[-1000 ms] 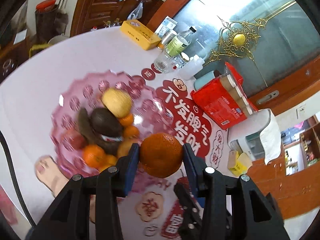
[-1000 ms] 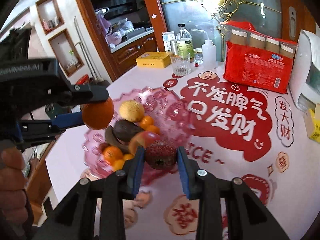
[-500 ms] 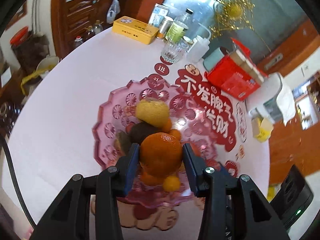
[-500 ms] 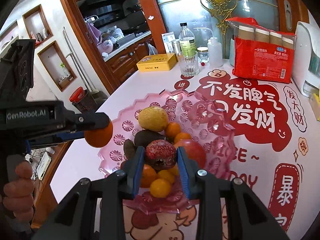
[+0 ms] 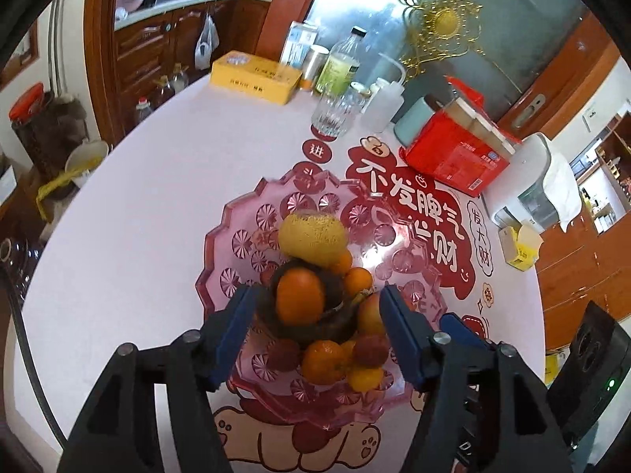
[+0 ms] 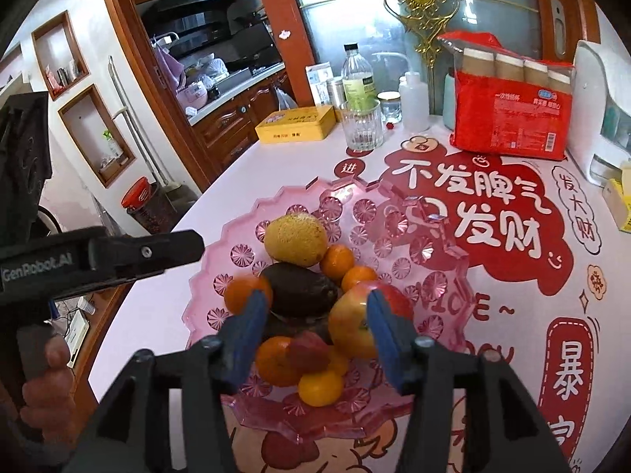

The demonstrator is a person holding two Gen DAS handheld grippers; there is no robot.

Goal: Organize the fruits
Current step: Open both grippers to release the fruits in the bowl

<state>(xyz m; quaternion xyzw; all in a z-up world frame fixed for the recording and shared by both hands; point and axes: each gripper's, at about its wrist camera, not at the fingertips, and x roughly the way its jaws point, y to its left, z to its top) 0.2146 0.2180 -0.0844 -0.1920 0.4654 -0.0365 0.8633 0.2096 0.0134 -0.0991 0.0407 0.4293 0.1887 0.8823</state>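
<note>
A pink glass fruit plate [image 5: 215, 260] [image 6: 453, 276] holds a yellow pear [image 5: 311, 238], a dark avocado [image 6: 299, 289], an apple [image 6: 355, 323] and small oranges. My left gripper [image 5: 315, 315] hangs over the pile with its jaws opening. The big orange [image 5: 299, 301] [image 6: 246, 293] sits blurred between them on the avocado, free of the pads. My right gripper [image 6: 315, 335] is opening too. The dark red fruit [image 6: 309, 351] lies loose on the pile below its blue pads [image 6: 384, 335]. In the right wrist view, the left gripper [image 6: 185, 252] reaches in from the left.
At the table's back stand a drinking glass [image 6: 361, 128], a yellow tin [image 6: 295, 128], a bottle [image 6: 357, 79], a red pack of paper cups [image 6: 512, 118] and a white appliance [image 6: 599, 110]. A person's hand [image 6: 47, 386] holds the left gripper. The table edge curves close on the left.
Both grippers moved over the plate, then opened. The big orange left the left pads and the dark red fruit left the right pads; both now lie on the pile.
</note>
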